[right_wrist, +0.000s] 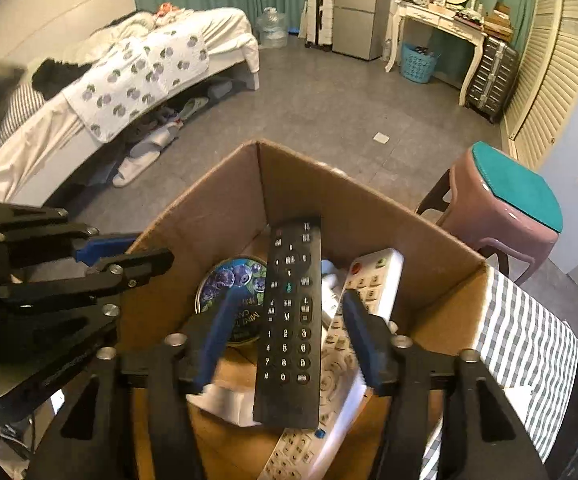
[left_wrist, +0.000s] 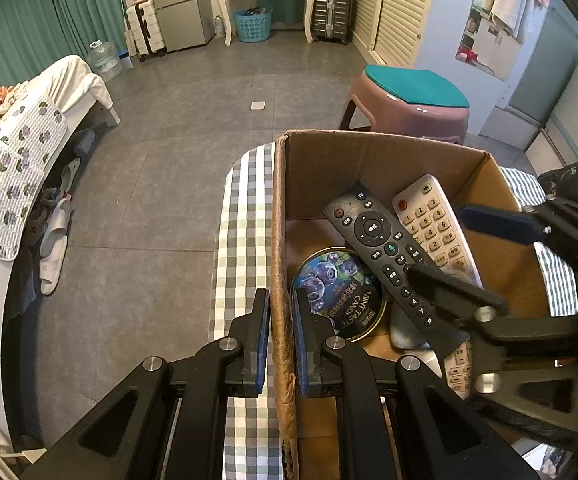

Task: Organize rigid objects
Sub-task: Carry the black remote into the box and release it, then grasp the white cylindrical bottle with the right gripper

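The black remote (right_wrist: 291,320) lies between the right gripper's (right_wrist: 287,336) half-open jaws, clear of both pads, propped on a white remote (right_wrist: 373,280) inside the cardboard box (right_wrist: 369,216). It looks light, stiff and slick-sided, best taken across its narrow middle. The left gripper (left_wrist: 281,340) is clamped on the box's near wall; a mint candy tin (right_wrist: 229,280) lies beyond.

Black jaws, blue pads (left_wrist: 263,336), silver screws (left_wrist: 229,344)
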`<state>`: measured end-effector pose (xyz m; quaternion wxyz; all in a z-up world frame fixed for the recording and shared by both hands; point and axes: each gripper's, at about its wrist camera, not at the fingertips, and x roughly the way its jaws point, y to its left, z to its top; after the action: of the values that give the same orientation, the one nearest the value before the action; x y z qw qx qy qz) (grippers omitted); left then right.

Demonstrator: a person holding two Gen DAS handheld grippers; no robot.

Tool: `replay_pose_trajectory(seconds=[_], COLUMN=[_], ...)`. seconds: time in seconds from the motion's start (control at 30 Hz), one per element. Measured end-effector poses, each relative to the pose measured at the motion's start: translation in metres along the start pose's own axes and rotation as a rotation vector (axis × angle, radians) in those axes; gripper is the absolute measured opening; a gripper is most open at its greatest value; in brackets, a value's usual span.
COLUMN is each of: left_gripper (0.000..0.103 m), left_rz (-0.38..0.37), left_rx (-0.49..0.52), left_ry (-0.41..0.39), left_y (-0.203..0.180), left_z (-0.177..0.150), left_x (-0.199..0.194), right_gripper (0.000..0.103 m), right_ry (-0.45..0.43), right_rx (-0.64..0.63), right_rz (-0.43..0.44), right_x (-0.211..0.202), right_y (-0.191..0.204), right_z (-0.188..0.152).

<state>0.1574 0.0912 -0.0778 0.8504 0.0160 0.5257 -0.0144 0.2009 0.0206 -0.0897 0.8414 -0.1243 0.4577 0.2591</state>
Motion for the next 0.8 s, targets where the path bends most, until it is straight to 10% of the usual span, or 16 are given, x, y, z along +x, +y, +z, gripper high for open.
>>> replay_pose_trajectory(seconds=[0.8], left_gripper=[0.011], left_rz=[0.011], left_rx=[-0.001], left_ry=[0.0], left_y=[0.002], left_z=[-0.003], left_x=[-0.003], right_gripper=[0.094], right_ry=[-0.141], right_rx=[0.221], right_rz=[-0.247], right_x=[-0.135], right_y=[-0.115], right_z=[-0.037])
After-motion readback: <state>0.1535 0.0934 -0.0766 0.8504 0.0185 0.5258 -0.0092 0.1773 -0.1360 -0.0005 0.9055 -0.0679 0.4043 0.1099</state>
